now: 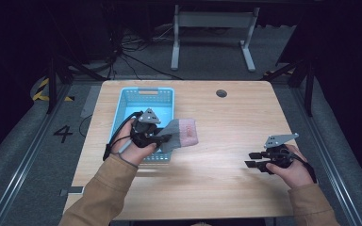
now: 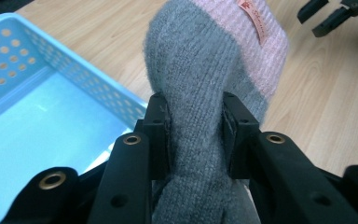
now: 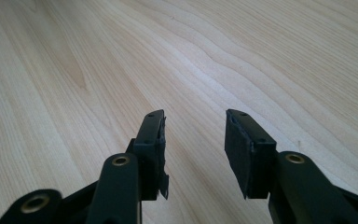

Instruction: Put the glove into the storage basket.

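A knitted grey sock with a pink cuff hangs from my left gripper, which is shut on its grey part just above the right rim of the blue basket. In the left gripper view the grey wool is squeezed between both pads, the pink cuff points away over the table, and the blue basket lies below to the left. My right gripper rests low over the table at the right, open. The right gripper view has its jaws apart with only bare wood between them.
The wooden table has a round cable hole near its far edge. A white desk frame and cables stand on the floor beyond. The basket's floor looks bare where it is visible.
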Demonstrator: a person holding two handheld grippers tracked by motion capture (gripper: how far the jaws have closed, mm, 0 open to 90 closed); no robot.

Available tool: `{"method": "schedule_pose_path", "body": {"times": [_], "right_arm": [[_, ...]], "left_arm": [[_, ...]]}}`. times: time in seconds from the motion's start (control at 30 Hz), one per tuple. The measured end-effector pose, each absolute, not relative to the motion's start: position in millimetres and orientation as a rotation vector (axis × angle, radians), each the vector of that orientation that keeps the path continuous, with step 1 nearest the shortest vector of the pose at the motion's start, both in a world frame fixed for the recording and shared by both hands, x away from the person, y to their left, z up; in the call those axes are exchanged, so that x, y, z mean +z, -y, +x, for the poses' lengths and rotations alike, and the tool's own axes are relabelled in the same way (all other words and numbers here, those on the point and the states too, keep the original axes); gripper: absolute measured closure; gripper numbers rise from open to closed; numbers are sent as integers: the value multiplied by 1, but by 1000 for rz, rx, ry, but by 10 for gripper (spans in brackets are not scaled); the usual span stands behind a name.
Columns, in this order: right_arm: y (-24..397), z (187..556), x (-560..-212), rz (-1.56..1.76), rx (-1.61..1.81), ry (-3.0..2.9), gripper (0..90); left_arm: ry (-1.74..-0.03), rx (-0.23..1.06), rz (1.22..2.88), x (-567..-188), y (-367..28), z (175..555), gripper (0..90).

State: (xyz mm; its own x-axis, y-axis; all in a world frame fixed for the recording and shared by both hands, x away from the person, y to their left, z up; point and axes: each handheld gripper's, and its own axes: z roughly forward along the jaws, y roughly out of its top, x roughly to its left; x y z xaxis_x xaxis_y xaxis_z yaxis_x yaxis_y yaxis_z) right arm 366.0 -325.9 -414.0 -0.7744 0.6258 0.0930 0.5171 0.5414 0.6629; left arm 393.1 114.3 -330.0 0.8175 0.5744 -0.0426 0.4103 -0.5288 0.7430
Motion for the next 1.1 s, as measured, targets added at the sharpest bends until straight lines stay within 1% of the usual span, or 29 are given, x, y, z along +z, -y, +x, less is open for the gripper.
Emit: {"method": "schedule_pose_path", "body": {"times": [0.17, 0.33, 0.87, 1.1], "right_arm": [[325, 366, -416, 979, 1042, -2621, 589], [324, 364, -417, 980, 1045, -2615, 587], [325, 356, -420, 1010, 1041, -2592, 585], [325, 350, -422, 1016, 1033, -2592, 583]], "left_arm": [[-739, 281, 2196, -327, -128, 402, 683], [-793, 278, 2188, -332, -143, 414, 683], [-826, 299, 2195, -337, -174, 436, 682], [-845, 291, 2206, -345, -181, 449, 682]]}}
